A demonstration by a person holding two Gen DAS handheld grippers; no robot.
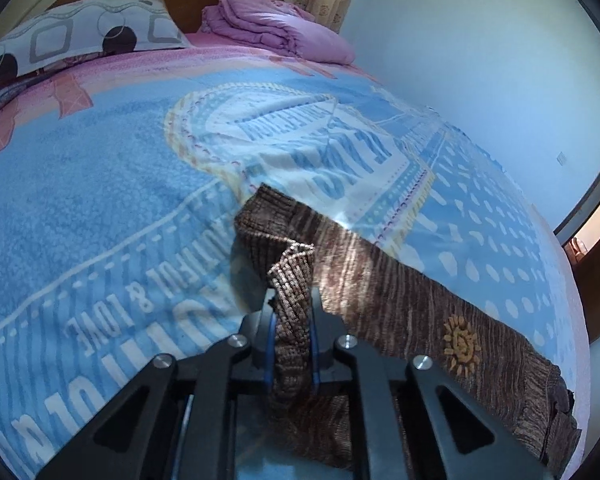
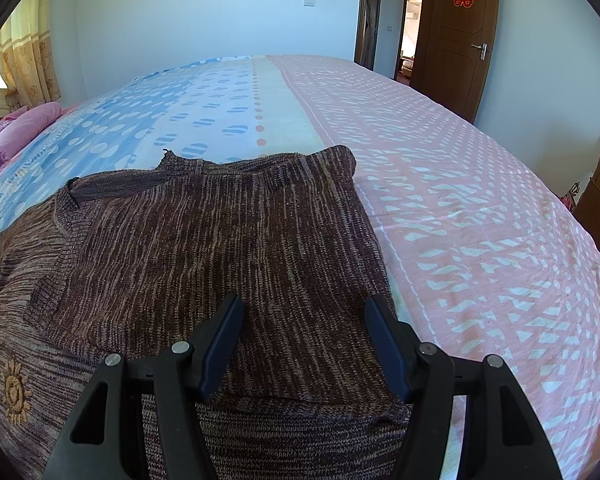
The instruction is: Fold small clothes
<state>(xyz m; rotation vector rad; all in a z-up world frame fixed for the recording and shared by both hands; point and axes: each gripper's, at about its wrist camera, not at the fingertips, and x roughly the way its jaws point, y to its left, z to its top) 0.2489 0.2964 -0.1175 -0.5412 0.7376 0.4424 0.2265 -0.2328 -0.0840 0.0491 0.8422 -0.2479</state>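
Sweater (image 2: 204,248): lying on bed (image 2: 460,200).
Left gripper (image 1: 294,312): I'm pinching its edge.
Right gripper (image 2: 304,344): hovering, jaws apart.
Risk: thin pinch slipping while lifting.

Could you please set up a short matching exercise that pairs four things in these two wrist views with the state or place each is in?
Things:
1. left gripper
2. right gripper
3. brown knit sweater
4. folded pink quilt

States or places:
A. jaws apart, hovering above the knit, gripping nothing
B. spread on the patterned bedspread, with a sun motif on it
C. shut on a bunched fold of knit fabric
D. at the head of the bed, beside the pillow

Pairs: 1-C, 2-A, 3-B, 4-D
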